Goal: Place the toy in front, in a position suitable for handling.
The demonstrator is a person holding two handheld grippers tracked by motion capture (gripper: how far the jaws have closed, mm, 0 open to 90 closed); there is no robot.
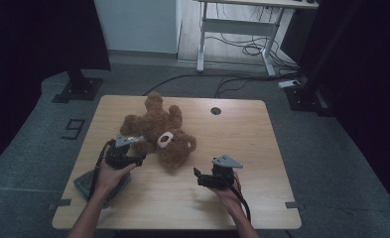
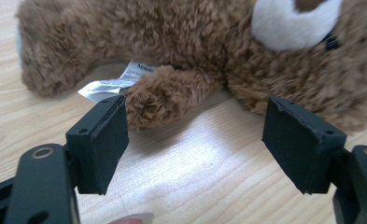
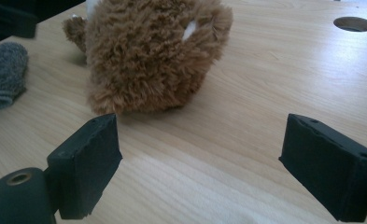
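- A fluffy brown teddy bear (image 1: 158, 134) lies on the pale wooden table (image 1: 242, 129).
- The left gripper (image 2: 195, 140), jaws wide, nears a paw, probably to grasp it.
- The right gripper (image 3: 200, 163), jaws wide and empty, faces the bear's head.

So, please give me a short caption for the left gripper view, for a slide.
Open left gripper facing a brown teddy bear lying on the wooden table, one jaw beside its paw.

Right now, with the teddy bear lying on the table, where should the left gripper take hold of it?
Probably the small paw sticking out toward the left gripper. It is narrow enough for the open jaws, unlike the bulky body of the teddy bear. Come in level along the table from the person's side.
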